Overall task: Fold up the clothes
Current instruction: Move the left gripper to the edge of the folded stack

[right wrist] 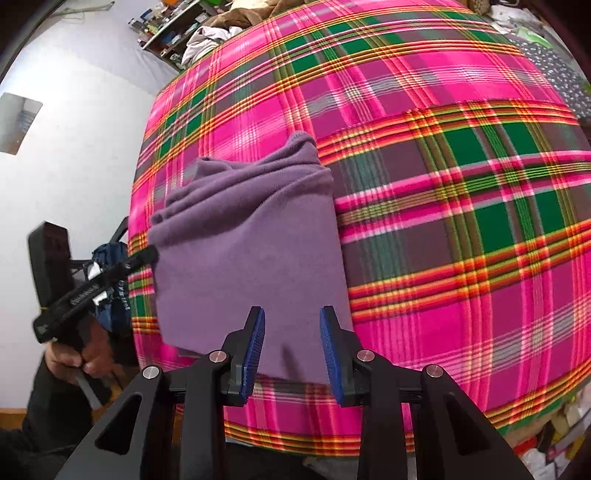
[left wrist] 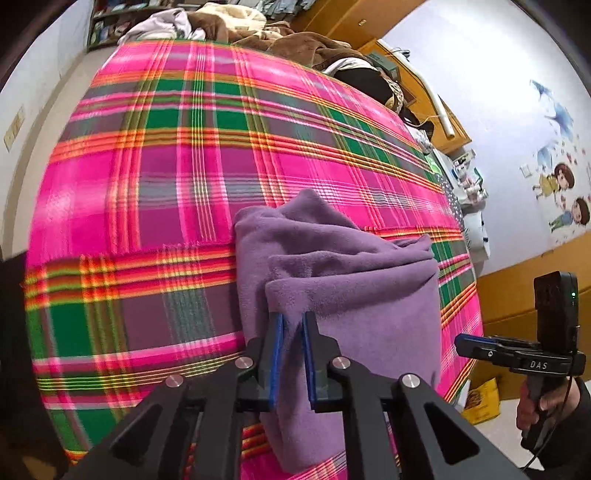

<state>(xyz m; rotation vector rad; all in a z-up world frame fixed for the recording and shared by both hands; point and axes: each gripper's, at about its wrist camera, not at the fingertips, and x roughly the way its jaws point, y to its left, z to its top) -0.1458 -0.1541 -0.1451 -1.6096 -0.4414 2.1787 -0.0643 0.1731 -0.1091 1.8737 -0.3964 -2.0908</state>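
Note:
A purple fleece garment (left wrist: 343,280) lies folded into a compact block on the pink plaid bed cover (left wrist: 147,177). My left gripper (left wrist: 293,321) has its blue pads nearly together on a raised fold at the garment's edge. In the right wrist view the garment (right wrist: 251,243) lies near the bed's left edge, and my left gripper (right wrist: 147,254) touches its left side. My right gripper (right wrist: 291,325) is open above the garment's near edge, holding nothing. It also shows in the left wrist view (left wrist: 465,341) at the right, beside the bed edge.
A pile of brown and white bedding and clothes (left wrist: 236,26) lies at the far end of the bed. A wooden headboard and shelf (left wrist: 424,99) with small items run along the right. A shelf unit (right wrist: 173,26) stands against the far wall.

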